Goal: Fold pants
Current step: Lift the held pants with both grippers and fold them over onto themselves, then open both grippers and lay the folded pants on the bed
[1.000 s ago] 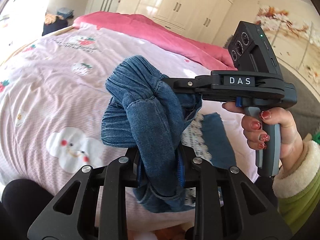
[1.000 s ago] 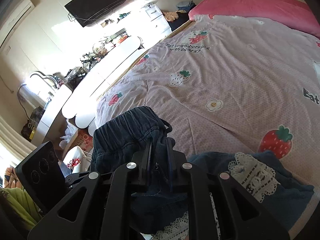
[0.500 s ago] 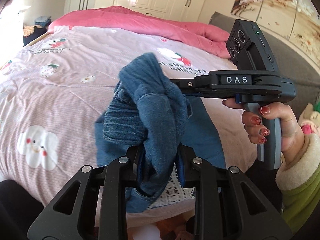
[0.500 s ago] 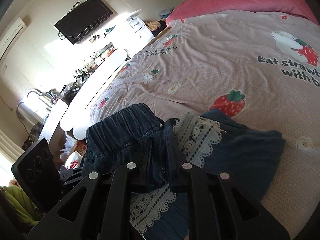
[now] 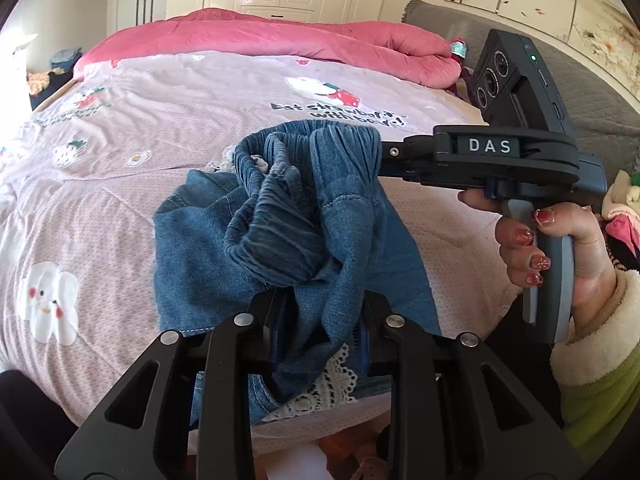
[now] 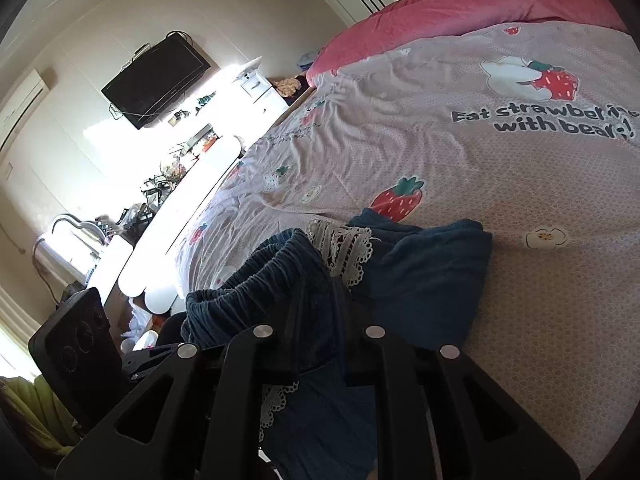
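Holding the pants (image 5: pixel 304 216) by the gathered waistband: I see left gripper (image 5: pixel 320 320) clamped on one bunch, right gripper (image 6: pixel 320 320) clamped on the other end. Legs and lace hem (image 6: pixel 340 248) lie ahead of and below both on the bedspread (image 5: pixel 120 208). Waistband runs gripper to gripper; neither is nearer.

Both claws carry the bunched waistband forward over the bed; more of the pants (image 5: pixel 280 240) now lies spread on the bedspread (image 5: pixel 100 200).
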A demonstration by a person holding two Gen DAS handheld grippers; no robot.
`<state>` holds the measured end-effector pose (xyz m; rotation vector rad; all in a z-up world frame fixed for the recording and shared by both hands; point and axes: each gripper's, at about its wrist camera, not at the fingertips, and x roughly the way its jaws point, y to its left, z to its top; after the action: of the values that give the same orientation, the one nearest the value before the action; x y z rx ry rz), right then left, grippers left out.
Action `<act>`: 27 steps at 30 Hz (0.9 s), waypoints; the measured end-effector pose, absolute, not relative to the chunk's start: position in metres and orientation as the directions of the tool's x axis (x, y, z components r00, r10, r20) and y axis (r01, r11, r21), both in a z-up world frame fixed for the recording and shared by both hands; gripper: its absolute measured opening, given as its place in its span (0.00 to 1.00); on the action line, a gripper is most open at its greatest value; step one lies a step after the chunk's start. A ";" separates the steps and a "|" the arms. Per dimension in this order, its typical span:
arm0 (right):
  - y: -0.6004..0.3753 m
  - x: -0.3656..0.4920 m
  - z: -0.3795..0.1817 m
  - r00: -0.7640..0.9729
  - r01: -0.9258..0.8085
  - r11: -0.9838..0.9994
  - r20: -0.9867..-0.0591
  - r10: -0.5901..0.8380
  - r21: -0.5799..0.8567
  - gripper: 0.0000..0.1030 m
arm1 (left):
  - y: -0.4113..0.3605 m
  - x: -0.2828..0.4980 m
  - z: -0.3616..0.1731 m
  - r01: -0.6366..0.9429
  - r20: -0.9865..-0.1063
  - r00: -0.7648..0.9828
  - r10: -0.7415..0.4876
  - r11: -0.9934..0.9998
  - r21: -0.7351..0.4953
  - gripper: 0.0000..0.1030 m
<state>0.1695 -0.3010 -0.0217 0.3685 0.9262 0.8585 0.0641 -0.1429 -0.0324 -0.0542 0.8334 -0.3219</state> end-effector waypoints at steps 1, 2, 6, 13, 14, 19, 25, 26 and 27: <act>-0.303 0.169 -0.023 0.315 -0.478 0.627 -0.547 0.776 0.615 0.12 | -0.145 0.064 -0.033 0.263 -0.719 0.625 -0.304 0.949 -0.173 0.18; -0.305 0.169 -0.025 0.320 -0.469 0.634 -0.550 0.771 0.615 0.12 | -0.145 0.064 -0.033 0.265 -0.720 0.622 -0.307 0.948 -0.176 0.18; -0.316 0.169 -0.030 0.349 -0.427 0.659 -0.559 0.752 0.619 0.19 | -0.150 0.060 -0.033 0.277 -0.718 0.615 -0.326 0.942 -0.189 0.21; -0.324 0.167 -0.031 0.392 -0.401 0.710 -0.593 0.704 0.578 0.43 | -0.158 0.044 -0.033 0.364 -0.702 0.583 -0.409 0.904 -0.225 0.50; -0.325 0.167 -0.031 0.396 -0.398 0.717 -0.597 0.697 0.572 0.47 | -0.159 0.041 -0.033 0.378 -0.697 0.578 -0.424 0.896 -0.232 0.55; -0.334 0.158 -0.016 0.447 -0.389 0.727 -0.574 0.686 0.566 0.61 | -0.147 0.023 -0.016 0.439 -0.637 0.571 -0.518 0.848 -0.296 0.71; -0.323 0.137 0.016 0.449 -0.481 0.698 -0.534 0.716 0.531 0.69 | -0.095 0.025 0.003 0.314 -0.612 0.683 -0.397 0.917 -0.245 0.81; -0.316 0.134 0.020 0.437 -0.504 0.688 -0.533 0.724 0.522 0.70 | -0.087 0.031 0.001 0.282 -0.624 0.690 -0.367 0.930 -0.236 0.81; -0.308 0.130 0.023 0.417 -0.530 0.678 -0.541 0.731 0.509 0.70 | -0.081 0.036 -0.001 0.256 -0.637 0.689 -0.345 0.939 -0.232 0.81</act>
<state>0.1298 -0.3077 0.0229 0.2767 0.8156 0.8040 0.0359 -0.0811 -0.0011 -0.1284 0.7373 -0.3370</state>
